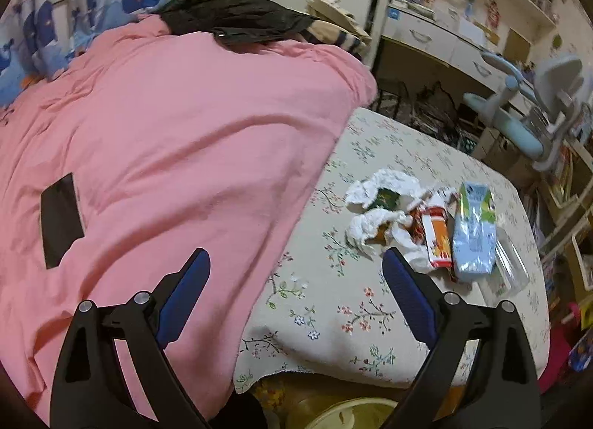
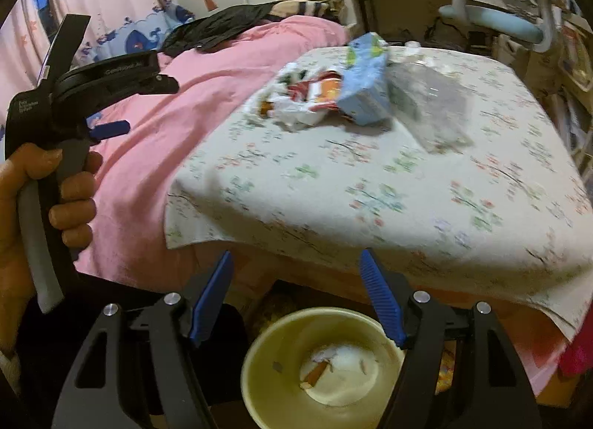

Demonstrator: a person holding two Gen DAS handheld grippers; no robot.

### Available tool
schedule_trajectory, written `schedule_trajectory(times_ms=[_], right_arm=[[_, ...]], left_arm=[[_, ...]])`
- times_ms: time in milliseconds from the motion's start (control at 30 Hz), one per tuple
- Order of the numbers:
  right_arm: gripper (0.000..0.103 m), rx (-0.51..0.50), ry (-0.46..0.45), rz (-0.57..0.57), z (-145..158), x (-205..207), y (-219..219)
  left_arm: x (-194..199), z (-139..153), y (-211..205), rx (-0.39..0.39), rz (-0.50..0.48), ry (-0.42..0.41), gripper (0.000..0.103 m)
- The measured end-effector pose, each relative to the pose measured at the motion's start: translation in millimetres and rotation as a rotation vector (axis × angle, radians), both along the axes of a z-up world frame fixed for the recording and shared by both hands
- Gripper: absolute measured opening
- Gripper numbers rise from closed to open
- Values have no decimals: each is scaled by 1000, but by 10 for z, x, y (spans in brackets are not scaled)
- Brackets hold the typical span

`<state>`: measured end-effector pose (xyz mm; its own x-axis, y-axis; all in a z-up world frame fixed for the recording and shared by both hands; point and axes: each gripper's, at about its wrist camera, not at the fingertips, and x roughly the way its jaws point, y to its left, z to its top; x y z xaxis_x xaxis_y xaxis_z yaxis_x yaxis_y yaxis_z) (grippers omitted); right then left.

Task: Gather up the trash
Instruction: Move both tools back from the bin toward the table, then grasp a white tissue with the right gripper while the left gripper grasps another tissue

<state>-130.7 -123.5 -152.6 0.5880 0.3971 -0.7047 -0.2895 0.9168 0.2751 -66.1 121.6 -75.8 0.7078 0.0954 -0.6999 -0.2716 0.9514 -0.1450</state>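
— While both grippers hang over the near edge of the bed, what does the trash look like?

— A small heap right of centre in the left wrist view: crumpled white tissues [image 1: 374, 203], two wads as far as I can count, a red and orange snack packet [image 1: 437, 240], one pale blue carton [image 1: 476, 232] with green on its top, and a clear plastic wrapper [image 1: 511, 266] just beside the carton. They touch and overlap (the tissues half cover something green and orange I can't make out).

— And what is it lying on?

— A floral sheet [image 1: 352, 303], cream with little sprigs, spread over the right part of the bed. A pink duvet [image 1: 185, 139] fills the left, with a black garment [image 1: 237, 19] at its far end and a dark rectangle at middle left. Whale-print fabric runs along the upper left; a desk and one blue chair [image 1: 519, 132] stand at upper right.

— The grippers?

— The left gripper [image 1: 296, 266] has its jaws spread wide, nothing between them, short of the heap. The right gripper [image 2: 296, 269] is also parted and empty, low in its own view, above a round yellowish bin [image 2: 267, 366] on the floor with a few scraps at the bottom. A hand [image 2: 40, 206] at the left edge of that view grasps the left gripper's handle.
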Motion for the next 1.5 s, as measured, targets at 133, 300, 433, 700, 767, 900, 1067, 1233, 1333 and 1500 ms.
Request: schedule_trajectory(times_ms=[133, 300, 433, 700, 767, 900, 1067, 1233, 1333, 1500], right_arm=[[68, 51, -44, 25, 119, 302, 205], [68, 65, -66, 41, 143, 876, 519], [68, 55, 0, -27, 5, 1384, 624], [41, 36, 41, -174, -141, 1822, 470], [15, 42, 49, -177, -153, 1807, 394], [10, 15, 42, -124, -121, 1629, 276], [9, -38, 61, -22, -50, 1335, 164], [9, -87, 117, 55, 44, 1092, -6], [10, -134, 138, 81, 91, 1040, -58], [28, -135, 178, 65, 6, 1048, -190]], left_arm=[[-57, 62, 123, -14, 72, -41, 90], [-102, 100, 289, -51, 148, -68, 90], [-88, 100, 340, -79, 155, -68, 90], [-49, 111, 276, -82, 116, -65, 90], [-35, 104, 262, -77, 108, -60, 90], [27, 51, 243, -63, 96, -24, 90], [220, -68, 75, 14, -13, 70, 90], [396, -140, -190, 104, -137, 111, 90], [530, -173, -301, 147, -193, 119, 90], [820, -276, -403, 188, -261, 137, 90]])
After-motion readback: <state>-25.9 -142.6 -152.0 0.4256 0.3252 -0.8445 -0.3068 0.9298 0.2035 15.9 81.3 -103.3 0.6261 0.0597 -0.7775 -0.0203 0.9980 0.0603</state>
